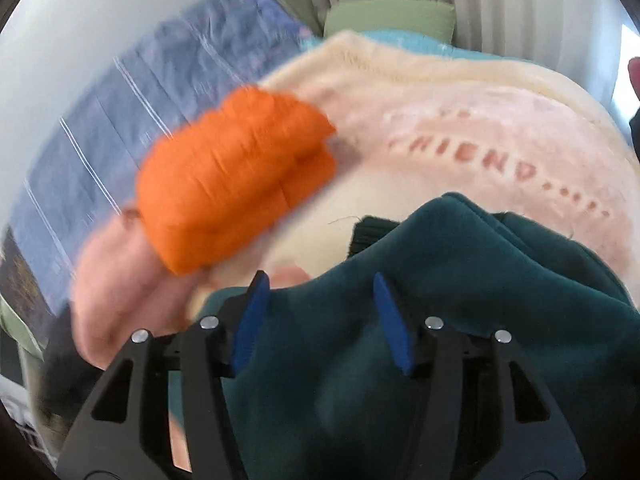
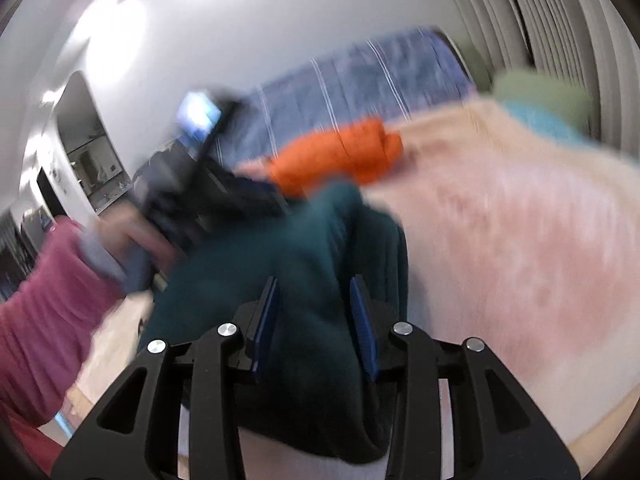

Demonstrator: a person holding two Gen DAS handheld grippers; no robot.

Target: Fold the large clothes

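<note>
We've got the dark teal fleece garment (image 1: 460, 320) bunched btwn the blue pads of both tools: the left hand-held gripper (image 1: 320, 300) has cloth filling the gap, its jaws fairly wide apart, so we can't tell if it's truly pinching or just draped over. The right hand-held gripper (image 2: 314, 308) looks clamped on a thick fold of the same garment (image 2: 300, 280), cloth packed tight btwn narrower jaws. Ahead of both lies the pale pink-and-cream plush blanket w/ lettering (image 1: 460, 140) on the bed, and beyond the left tool's tips, up and left, a folded orange knit bundle (image 1: 236, 184) sits on it. We judge the fleece soft, limp, mid-weight, grippy not slippery, nothing fragile. It'll sag btwn holds, so best to take it at hem or shoulder edges, one layer per tool, well apart. Frames are motion-blurred, esp. the right.
</note>
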